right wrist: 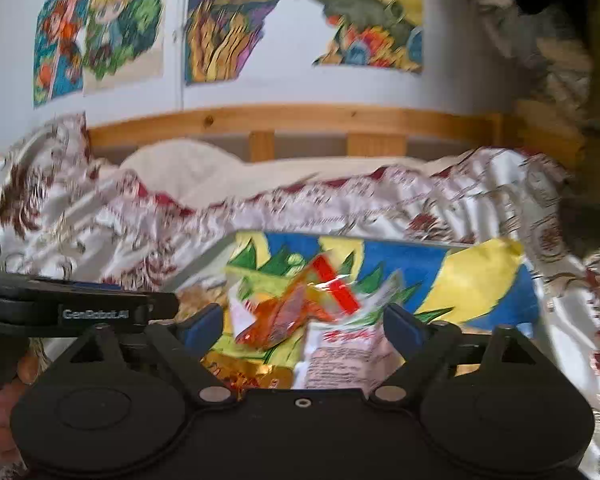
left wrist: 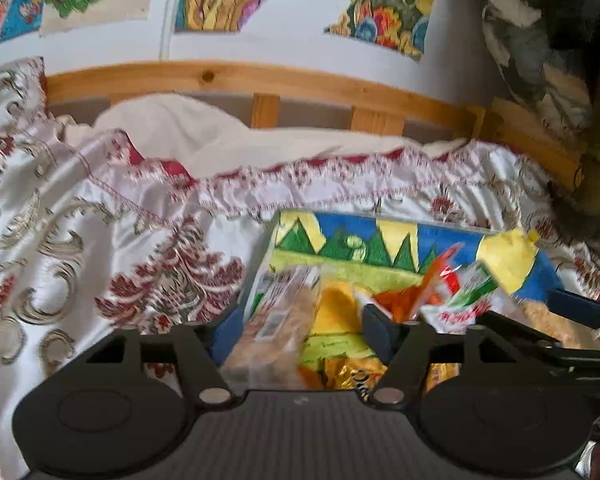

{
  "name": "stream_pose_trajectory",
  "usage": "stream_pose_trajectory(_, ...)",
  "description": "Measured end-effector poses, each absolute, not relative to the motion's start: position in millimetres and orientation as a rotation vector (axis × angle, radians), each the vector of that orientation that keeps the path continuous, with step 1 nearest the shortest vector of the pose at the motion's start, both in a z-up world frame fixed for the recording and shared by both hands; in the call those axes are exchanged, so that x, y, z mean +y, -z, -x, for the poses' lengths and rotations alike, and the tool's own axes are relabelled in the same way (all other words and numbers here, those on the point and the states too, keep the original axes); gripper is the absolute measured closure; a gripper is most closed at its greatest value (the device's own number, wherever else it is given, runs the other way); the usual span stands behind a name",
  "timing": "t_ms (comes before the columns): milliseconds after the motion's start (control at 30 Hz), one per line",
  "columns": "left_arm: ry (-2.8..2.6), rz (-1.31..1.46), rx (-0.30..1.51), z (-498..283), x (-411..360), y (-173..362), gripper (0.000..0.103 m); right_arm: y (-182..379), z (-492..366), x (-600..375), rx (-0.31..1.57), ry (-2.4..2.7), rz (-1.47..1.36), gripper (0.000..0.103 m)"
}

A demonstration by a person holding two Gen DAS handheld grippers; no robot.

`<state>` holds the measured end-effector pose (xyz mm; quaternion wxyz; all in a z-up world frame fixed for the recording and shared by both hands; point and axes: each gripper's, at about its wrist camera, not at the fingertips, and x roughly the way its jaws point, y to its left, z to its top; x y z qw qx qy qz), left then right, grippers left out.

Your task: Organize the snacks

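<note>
Snack packets, crinkly foil and clear plastic, lie heaped in a painted cardboard box (left wrist: 440,240) on the bed, my left gripper (left wrist: 300,326) spread wide around a long clear-wrapped biscuit pack (left wrist: 276,320) pointing away from me, my right gripper (right wrist: 304,328) equally slack over an orange wrapper (right wrist: 288,316).

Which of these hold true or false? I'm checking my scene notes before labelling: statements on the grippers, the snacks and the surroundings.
1. The left gripper stands open over the snack pile. True.
2. The right gripper is clamped shut on a packet. False: its jaws stand apart, with the orange-red wrapper and a white packet between them.
3. The snacks lie on a colourful embroidered panel. True.
4. The panel rests on a bare wooden table. False: it lies on a white bedspread with a red floral pattern.
5. Colourful pictures hang on the wall. True.
</note>
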<state>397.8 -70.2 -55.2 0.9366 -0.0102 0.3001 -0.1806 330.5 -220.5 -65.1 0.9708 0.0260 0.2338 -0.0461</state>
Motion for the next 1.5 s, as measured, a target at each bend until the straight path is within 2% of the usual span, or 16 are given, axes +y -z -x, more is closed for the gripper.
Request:
stream_pose_trajectory(200,0.335,0.024,0.527,-366,-64,21,0.006,36,-298,-239,0.395,0.145,-0.115,0.002)
stream_pose_trajectory(300,0.307,0.028,0.461,-343,-60,5,0.001,23,-277,-249,0.357,0.169,-0.145,0.001)
stream_pose_trajectory(600,0.299,0.003,0.442,-269,-48,-14,0.001,-4,-203,-254,0.294,0.201,-0.153,0.001)
stream_pose_trajectory(967,0.239,0.001,0.437,-179,-35,-24,0.001,-11,-100,-238,0.308,0.181,-0.16,0.001)
stream_pose_trajectory(1500,0.2,-0.025,0.468,-96,-21,-26,0.0,-18,-6,-218,0.296,0.152,-0.193,0.001)
